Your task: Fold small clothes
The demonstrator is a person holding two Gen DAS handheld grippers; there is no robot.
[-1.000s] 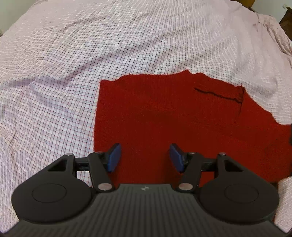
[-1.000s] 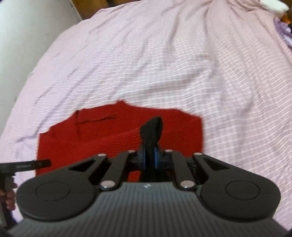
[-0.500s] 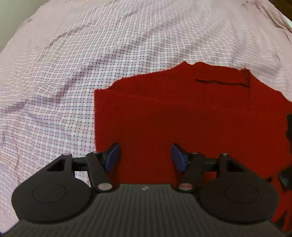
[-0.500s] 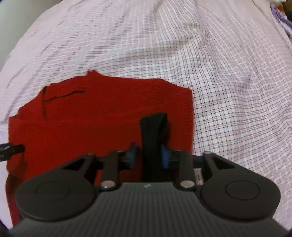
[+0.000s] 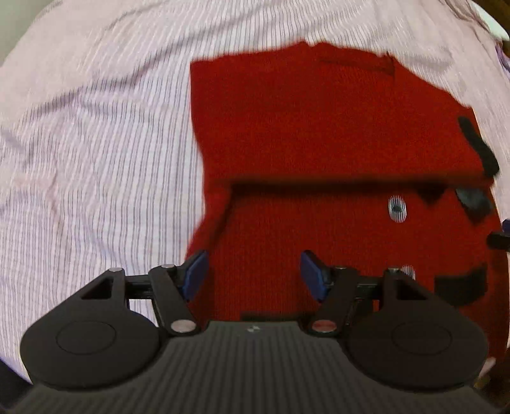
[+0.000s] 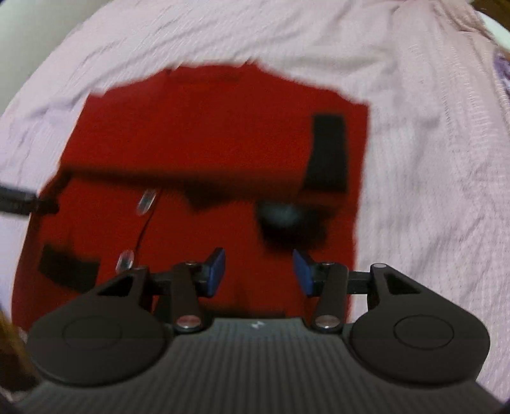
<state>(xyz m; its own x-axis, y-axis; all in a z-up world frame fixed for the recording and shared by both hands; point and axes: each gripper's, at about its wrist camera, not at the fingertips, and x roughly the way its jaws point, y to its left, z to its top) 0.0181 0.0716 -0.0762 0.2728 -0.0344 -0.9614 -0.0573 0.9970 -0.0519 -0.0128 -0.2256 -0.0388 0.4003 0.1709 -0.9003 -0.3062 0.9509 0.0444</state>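
A small red knit garment point(image 5: 318, 127) lies on the bed, its near half folded over along a straight edge point(image 5: 350, 181). That near layer carries two pale buttons point(image 5: 397, 207) and black trim patches point(image 5: 459, 286). My left gripper point(image 5: 253, 270) hovers open over the garment's near left part with only red knit under its blue pads. My right gripper point(image 6: 258, 267) is opening above the garment point(image 6: 207, 133), with nothing between its jaws. A black strip point(image 6: 328, 153) and a dark blurred lump point(image 6: 280, 216) lie just ahead of it.
A pink checked bedsheet point(image 5: 95, 143) covers the bed on all sides of the garment, wrinkled at the left. A pale wall point(image 6: 25, 19) shows at the top left. Purple cloth point(image 6: 502, 73) sits at the right edge of the right wrist view.
The right gripper let go of the black strip it pinched and opened. Both grippers moved over the garment, and a folded layer with buttons now lies across its near half. The left stayed open.
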